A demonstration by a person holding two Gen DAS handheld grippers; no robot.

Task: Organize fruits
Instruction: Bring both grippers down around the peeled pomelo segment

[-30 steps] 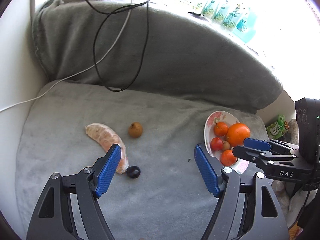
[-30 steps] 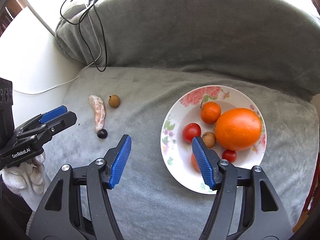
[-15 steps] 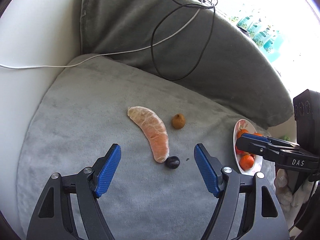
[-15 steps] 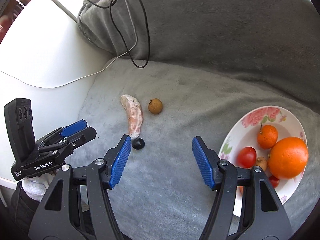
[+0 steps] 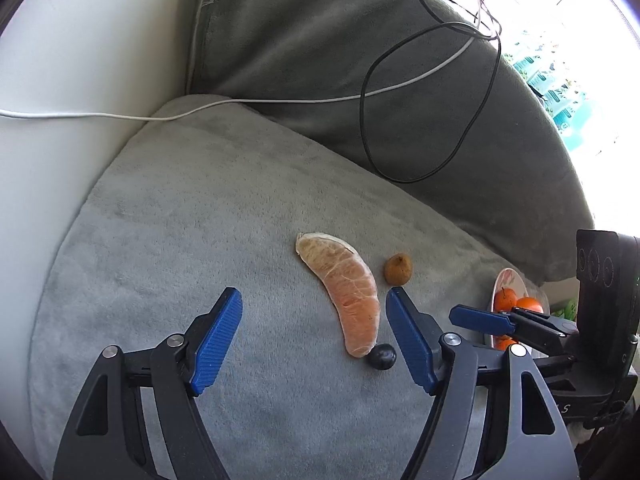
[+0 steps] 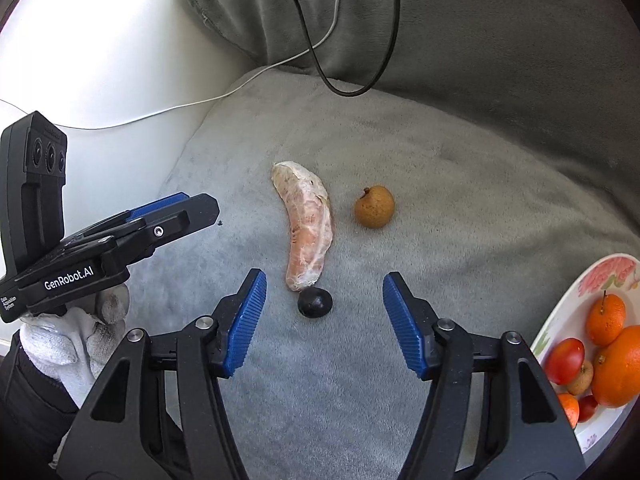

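A peeled citrus segment (image 5: 352, 300) (image 6: 308, 224) lies on the grey seat cushion. A small dark round fruit (image 5: 382, 357) (image 6: 315, 303) touches its near end, and a brown longan (image 5: 398, 269) (image 6: 374, 206) sits just to its right. My left gripper (image 5: 313, 296) hovers over the segment with its jaws closing and nothing pressed between them. My right gripper (image 6: 324, 276) is open, with the dark fruit just beyond the gap between its fingers. The floral plate (image 6: 600, 268) (image 5: 506, 280) at the right holds oranges, tomatoes and a longan.
A black cable (image 5: 400, 176) and a white cable (image 5: 280, 101) trail over the grey back cushion (image 5: 360, 60). A white wall (image 5: 60, 100) borders the cushion on the left. A white-gloved hand (image 6: 80, 340) holds the left gripper.
Both grippers have swung left, away from the plate, and lowered toward the loose fruits. The segment and dark fruit now lie near the middle of both views; the plate has slid to the right edge.
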